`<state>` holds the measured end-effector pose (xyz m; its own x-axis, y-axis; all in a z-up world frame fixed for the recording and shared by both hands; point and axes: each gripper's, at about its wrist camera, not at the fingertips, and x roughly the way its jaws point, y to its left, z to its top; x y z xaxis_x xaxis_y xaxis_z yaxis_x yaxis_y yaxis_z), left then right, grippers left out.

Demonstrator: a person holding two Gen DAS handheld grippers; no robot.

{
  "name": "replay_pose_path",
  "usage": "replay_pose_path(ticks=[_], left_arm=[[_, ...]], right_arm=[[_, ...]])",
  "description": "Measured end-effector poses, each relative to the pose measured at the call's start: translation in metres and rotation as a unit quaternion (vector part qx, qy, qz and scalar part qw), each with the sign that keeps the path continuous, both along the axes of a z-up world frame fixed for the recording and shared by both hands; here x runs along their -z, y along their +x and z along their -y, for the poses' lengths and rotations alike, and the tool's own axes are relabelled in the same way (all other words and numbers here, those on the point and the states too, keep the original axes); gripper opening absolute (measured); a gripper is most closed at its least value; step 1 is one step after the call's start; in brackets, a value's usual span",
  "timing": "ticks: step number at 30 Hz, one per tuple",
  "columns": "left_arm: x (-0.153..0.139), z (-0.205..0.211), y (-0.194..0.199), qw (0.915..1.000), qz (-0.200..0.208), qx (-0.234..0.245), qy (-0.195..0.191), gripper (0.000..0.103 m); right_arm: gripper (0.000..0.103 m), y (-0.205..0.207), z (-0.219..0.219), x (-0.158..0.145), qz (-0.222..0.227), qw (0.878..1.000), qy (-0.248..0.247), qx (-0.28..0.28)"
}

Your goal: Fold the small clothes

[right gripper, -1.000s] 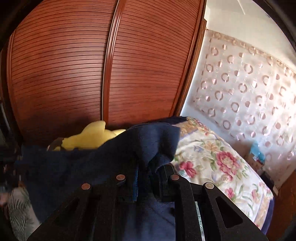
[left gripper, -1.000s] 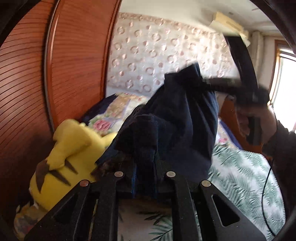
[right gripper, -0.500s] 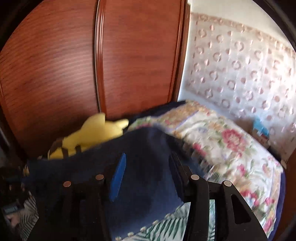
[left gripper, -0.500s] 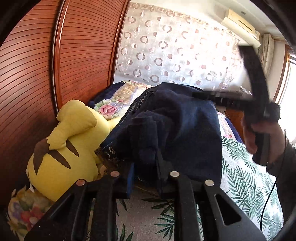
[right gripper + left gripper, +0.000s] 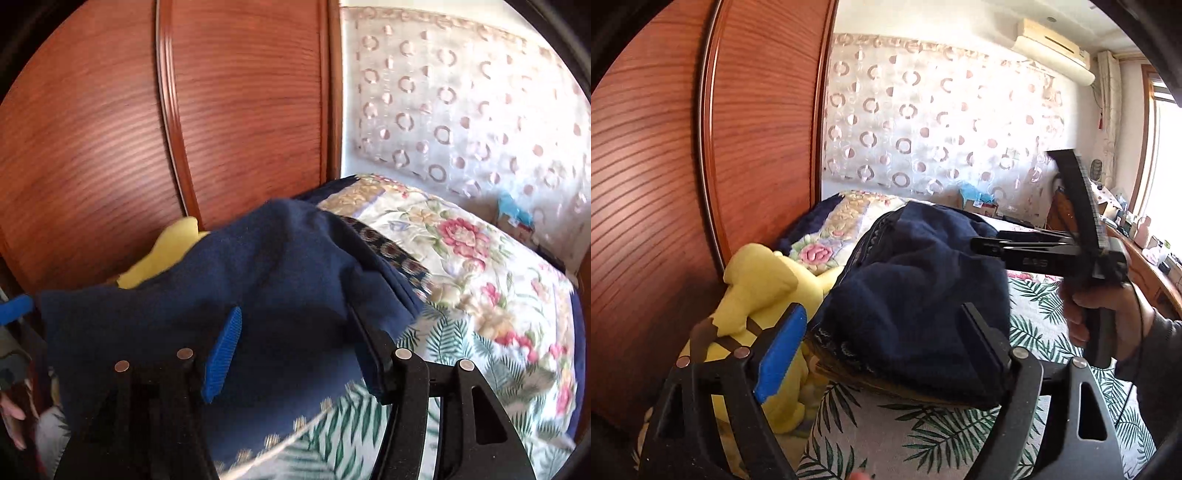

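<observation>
Presently the navy garment (image 5: 916,302) lies in a loose mound on the leaf-print bedspread (image 5: 923,435), one edge against the yellow plush toy (image 5: 764,295). The left gripper (image 5: 886,339) is opening wide, cloth between its jaws but unpressed. The right gripper (image 5: 295,347) is likewise opening over the fabric, gripping nothing. Risk: the released fold slumps or the cloth snags a pad (image 5: 221,354) on withdrawal, undoing the fold.

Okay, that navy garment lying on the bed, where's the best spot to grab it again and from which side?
Grip the navy garment by its patterned hem edge, coming in low from the near side. That edge lies flat and exposed on the leaf-print sheet, while the middle is bunched. Both the left gripper and right gripper are opening, pads clear of the cloth.
</observation>
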<state>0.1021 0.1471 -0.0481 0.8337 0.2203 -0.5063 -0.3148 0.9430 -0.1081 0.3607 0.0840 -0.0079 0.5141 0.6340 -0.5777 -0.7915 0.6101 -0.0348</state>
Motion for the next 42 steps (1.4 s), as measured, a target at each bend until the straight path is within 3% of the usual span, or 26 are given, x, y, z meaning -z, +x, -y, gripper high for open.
replay_pose_path(ticks=[8,20,31,35,42], left_arm=[[-0.011,0.032,-0.011,0.9993,0.005,0.037,0.008,0.084],[-0.02,0.106,-0.022,0.9948,0.01,0.095,0.033,0.084],[-0.048,0.174,-0.028,0.985,0.031,0.163,0.046,0.084],[-0.063,0.19,-0.032,0.9825,0.047,0.173,0.052,0.084],[-0.074,0.201,-0.041,0.9832,0.06,0.164,0.054,0.084]], right_arm=[[0.062,-0.079,0.071,-0.005,0.027,0.999,0.022,0.034],[0.082,-0.201,0.172,-0.009,0.054,0.99,0.058,0.118],[0.082,-0.311,0.266,-0.038,0.101,0.954,0.1,0.265],[0.082,-0.333,0.282,-0.05,0.11,0.943,0.113,0.292],[0.082,-0.353,0.291,-0.055,0.114,0.937,0.125,0.306]])
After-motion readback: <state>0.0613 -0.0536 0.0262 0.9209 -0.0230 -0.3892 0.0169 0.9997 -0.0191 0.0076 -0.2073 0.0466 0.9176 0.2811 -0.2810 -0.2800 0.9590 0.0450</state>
